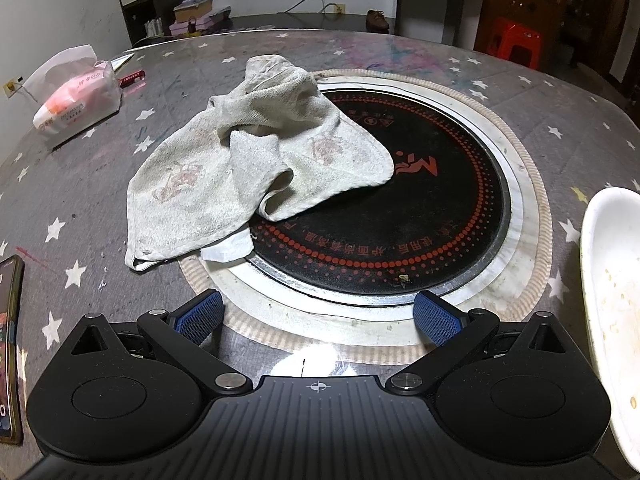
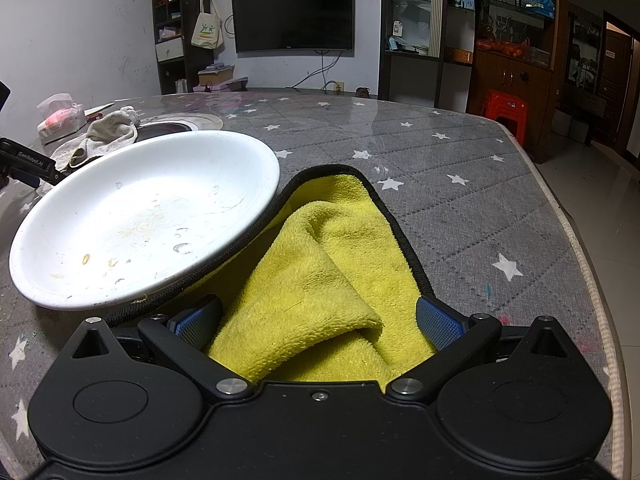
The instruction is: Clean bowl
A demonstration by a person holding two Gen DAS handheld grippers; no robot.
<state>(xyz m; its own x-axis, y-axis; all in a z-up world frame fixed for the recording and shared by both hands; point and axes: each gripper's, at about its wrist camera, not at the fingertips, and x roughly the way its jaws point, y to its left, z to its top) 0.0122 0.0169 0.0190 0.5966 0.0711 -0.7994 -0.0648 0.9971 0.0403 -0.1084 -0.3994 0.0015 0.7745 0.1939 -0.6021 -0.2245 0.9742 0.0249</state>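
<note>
Nearest in the right wrist view, the right tool (image 2: 318, 322) has its blue-padded fingers (image 2: 438, 322) spread wide with a folded yellow cloth (image 2: 320, 276) bunched between them; whether the pads actually press the cloth I cannot tell; the cloth has a black stitched edge and lies on the grey star-patterned table (image 2: 460, 208); just left of it sits the white bowl (image 2: 144, 216), shallow and wide, its rim overlapping the cloth's black edge, its inside marked with yellowish smears and small crumbs; beyond the bowl a crumpled grey-white rag (image 2: 108, 132) lies by a round hob, and a tissue pack (image 2: 60, 118) stands further left.

In the left wrist view, the left tool (image 1: 318, 320) hangs over the near rim of the round black hob (image 1: 400, 200) set into the table (image 1: 80, 184), its fingers (image 1: 200, 318) well apart and gripping nothing; the bowl's (image 1: 612, 300) soiled edge shows at the far right, apart from this tool; the rag (image 1: 240, 160) drapes half on the hob, half on the table; a phone (image 1: 10, 344) lies at the left edge; the tissue pack (image 1: 76, 100) sits far left, near the wall.
</note>
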